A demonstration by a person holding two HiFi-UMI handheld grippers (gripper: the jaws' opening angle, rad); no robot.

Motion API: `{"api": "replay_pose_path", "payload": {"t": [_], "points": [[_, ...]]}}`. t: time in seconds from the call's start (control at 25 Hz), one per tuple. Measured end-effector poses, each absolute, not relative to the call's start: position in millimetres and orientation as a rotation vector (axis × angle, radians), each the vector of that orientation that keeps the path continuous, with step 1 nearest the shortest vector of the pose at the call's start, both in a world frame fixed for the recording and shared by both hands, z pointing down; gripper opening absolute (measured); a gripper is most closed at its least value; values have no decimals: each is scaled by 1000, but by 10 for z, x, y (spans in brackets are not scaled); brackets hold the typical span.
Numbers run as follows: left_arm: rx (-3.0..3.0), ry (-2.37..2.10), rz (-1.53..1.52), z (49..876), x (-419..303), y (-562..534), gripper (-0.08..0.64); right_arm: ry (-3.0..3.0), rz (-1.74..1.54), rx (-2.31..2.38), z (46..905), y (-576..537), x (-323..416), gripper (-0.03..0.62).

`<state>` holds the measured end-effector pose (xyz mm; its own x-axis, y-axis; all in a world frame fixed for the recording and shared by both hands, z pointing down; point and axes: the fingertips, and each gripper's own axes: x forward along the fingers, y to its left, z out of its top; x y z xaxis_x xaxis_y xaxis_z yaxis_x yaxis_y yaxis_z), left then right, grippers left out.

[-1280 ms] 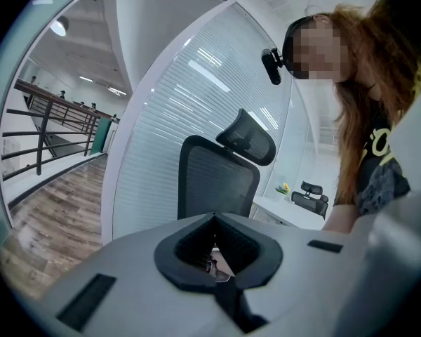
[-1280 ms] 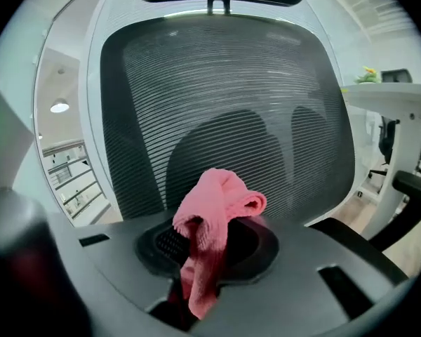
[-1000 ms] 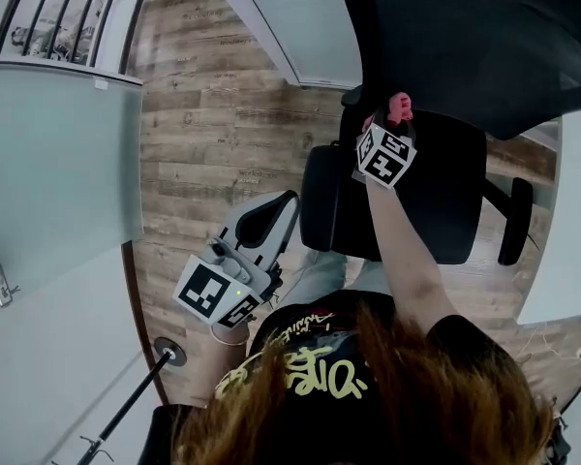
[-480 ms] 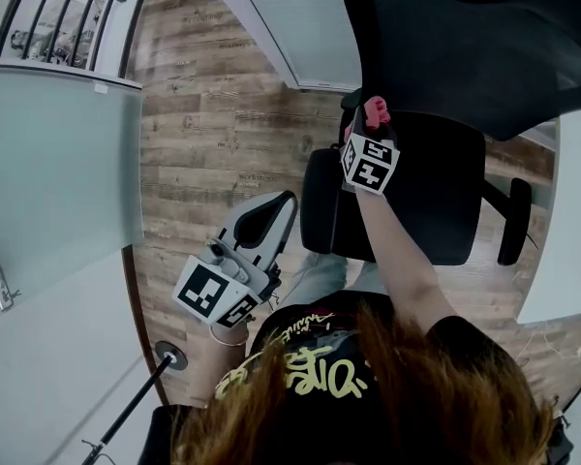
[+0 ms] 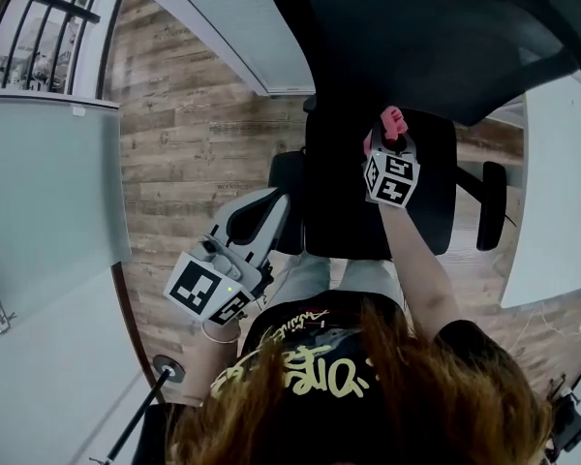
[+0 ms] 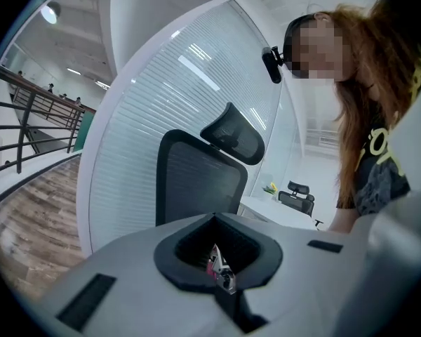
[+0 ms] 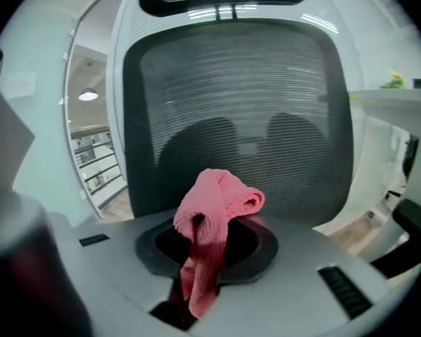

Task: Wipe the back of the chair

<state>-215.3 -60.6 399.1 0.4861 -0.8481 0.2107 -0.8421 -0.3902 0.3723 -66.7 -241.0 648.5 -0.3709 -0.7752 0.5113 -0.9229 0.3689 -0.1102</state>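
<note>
The black office chair shows its mesh back point(image 5: 445, 46) at the top of the head view, above its seat point(image 5: 349, 211). My right gripper point(image 5: 392, 136) is over the seat near the foot of the back, shut on a pink cloth point(image 5: 394, 121). In the right gripper view the bunched cloth point(image 7: 214, 213) sticks up from the right gripper point(image 7: 212, 248) in front of the mesh back point(image 7: 238, 111); whether they touch I cannot tell. My left gripper point(image 5: 279, 203) hangs low by the person's waist, shut and holding nothing, and from the left gripper point(image 6: 221, 276) the chair back point(image 6: 196, 181) is seen from the side.
A white ribbed partition point(image 5: 223, 27) runs behind the chair. A white desk point(image 5: 562, 211) borders the right side, close to the chair's armrest point(image 5: 491, 206). Wood floor point(image 5: 194, 153) lies to the left, with a railing point(image 5: 29, 37) and a stand's base point(image 5: 165, 368).
My right gripper carried the pink cloth left to the back's edge, then right again toward its middle. The head view shifted, so the chair sits further left. The left gripper barely moved.
</note>
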Motion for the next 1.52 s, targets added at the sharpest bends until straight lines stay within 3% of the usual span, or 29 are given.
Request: {"api": "replay_pose_path", "payload": {"t": [0.32, 0.56, 1.04, 1.52], "points": [[2315, -1348, -42, 4070, -1529, -833, -6, -1936, 654, 1809, 6752, -2817, 1239, 83], [2269, -1360, -35, 4229, -1224, -860, -6, -1839, 651, 1882, 6903, -3050, 1880, 83], [2135, -1522, -104, 4484, -968, -801, -6, -1808, 776, 1906, 7358, -3356, 1856, 83], [2120, -1530, -95, 4533, -1410, -684, -6, -1885, 888, 1815, 7480, -3210, 815, 83]]}}
